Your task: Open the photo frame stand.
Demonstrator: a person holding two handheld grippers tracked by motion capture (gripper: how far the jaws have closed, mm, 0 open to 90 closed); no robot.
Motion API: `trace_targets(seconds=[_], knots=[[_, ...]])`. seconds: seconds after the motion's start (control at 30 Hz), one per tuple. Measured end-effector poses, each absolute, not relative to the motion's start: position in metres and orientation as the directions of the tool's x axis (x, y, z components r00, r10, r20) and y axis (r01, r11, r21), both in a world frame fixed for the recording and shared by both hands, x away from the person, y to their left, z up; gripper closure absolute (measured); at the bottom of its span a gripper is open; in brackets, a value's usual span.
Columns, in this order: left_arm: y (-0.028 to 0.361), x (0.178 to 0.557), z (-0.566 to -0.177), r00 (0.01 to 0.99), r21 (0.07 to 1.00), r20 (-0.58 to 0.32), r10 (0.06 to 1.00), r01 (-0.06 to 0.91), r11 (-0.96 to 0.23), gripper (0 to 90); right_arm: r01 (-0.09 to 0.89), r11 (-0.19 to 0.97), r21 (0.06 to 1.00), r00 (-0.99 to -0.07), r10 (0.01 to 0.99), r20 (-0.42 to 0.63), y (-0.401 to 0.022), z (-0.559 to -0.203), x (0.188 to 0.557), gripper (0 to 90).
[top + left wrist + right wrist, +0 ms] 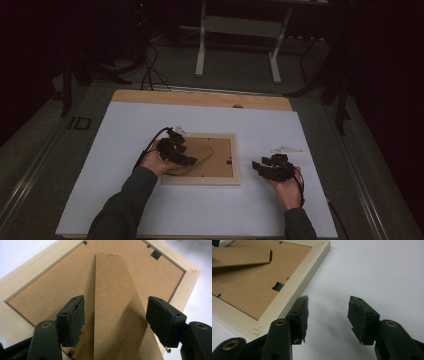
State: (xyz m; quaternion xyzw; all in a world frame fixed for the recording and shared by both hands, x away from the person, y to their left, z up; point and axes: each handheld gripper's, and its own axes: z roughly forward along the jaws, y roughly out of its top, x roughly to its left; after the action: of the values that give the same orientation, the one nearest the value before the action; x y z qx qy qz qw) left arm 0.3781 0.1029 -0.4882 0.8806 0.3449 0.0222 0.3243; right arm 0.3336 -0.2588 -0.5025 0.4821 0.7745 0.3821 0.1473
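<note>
- Table (125, 200) with white cover carries one picture frame (200, 181), lying face down near the middle, so the brown back board (222, 155) looks up.
- On the left side, the left gripper (192, 161) hangs over the left half of the frame. In the left gripper view its jaws are spread wide, and the stand flap (117, 302), a long brown strip that props the frame, runs between them. The pads do not press on it; there is a gap on each side.
- The flap is hinged at one end and its far end seems lifted a little from the back board, as the right gripper view (239, 256) suggests.
- I judge that the step in hand is work on this flap. To do it well, the left gripper should stay centred on the strip and close slowly on the two long edges, not on the board under it, because the flap is thin and can bend or tear at the hinge.
- The small black clips (155, 254) at the frame edge hold the back board; the jaws should not catch them.
- On the right side, the right gripper (265, 167) rests on the white cover just beside the right rail of the frame, apart from it. Its jaws are spread and nothing is between them. It could steady the frame rail if the frame slides.
</note>
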Motion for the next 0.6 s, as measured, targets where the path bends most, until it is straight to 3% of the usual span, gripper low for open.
trace_targets(seconds=[0.6], knots=[[0.092, 0.376, -0.495, 0.786, 0.541, -0.150, 0.600, 0.574, -0.615, 36.3, 0.638, 0.241, 0.731, -0.488, 0.861, 0.141, -0.260, -0.505, 0.334, 50.0]])
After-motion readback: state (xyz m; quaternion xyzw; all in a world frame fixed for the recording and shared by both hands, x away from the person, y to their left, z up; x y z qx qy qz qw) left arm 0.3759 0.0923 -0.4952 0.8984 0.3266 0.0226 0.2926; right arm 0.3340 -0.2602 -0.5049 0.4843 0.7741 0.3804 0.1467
